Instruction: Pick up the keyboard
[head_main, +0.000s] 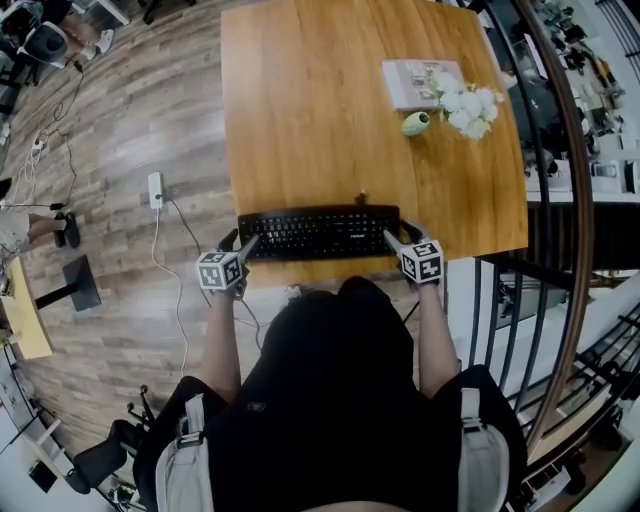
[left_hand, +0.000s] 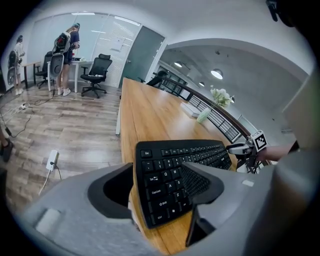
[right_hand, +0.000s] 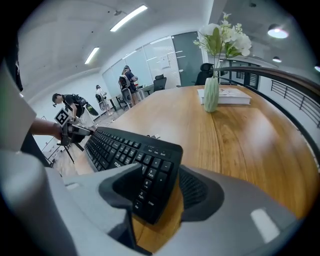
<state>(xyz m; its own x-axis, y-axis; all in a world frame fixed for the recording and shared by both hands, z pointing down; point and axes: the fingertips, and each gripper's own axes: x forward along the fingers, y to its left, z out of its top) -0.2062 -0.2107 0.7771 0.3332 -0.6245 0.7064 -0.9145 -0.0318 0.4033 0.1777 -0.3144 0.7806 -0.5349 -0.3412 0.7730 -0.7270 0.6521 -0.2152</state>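
A black keyboard (head_main: 320, 232) lies flat along the near edge of the wooden table (head_main: 300, 100). My left gripper (head_main: 243, 242) is at its left end and my right gripper (head_main: 395, 235) at its right end. In the left gripper view the keyboard (left_hand: 175, 170) has its left end between the spread jaws of the left gripper (left_hand: 160, 167), with a gap beside the left jaw. In the right gripper view the keyboard (right_hand: 125, 150) has its right corner between the jaws of the right gripper (right_hand: 161, 172), and bare wood shows between that corner and the right pad. Both grippers are open.
A pale green vase (head_main: 416, 124) with white flowers (head_main: 465, 105) stands at the table's far right beside a book (head_main: 410, 80). A curved railing (head_main: 565, 200) runs right of the table. A power strip (head_main: 155, 188) and cables lie on the floor at the left.
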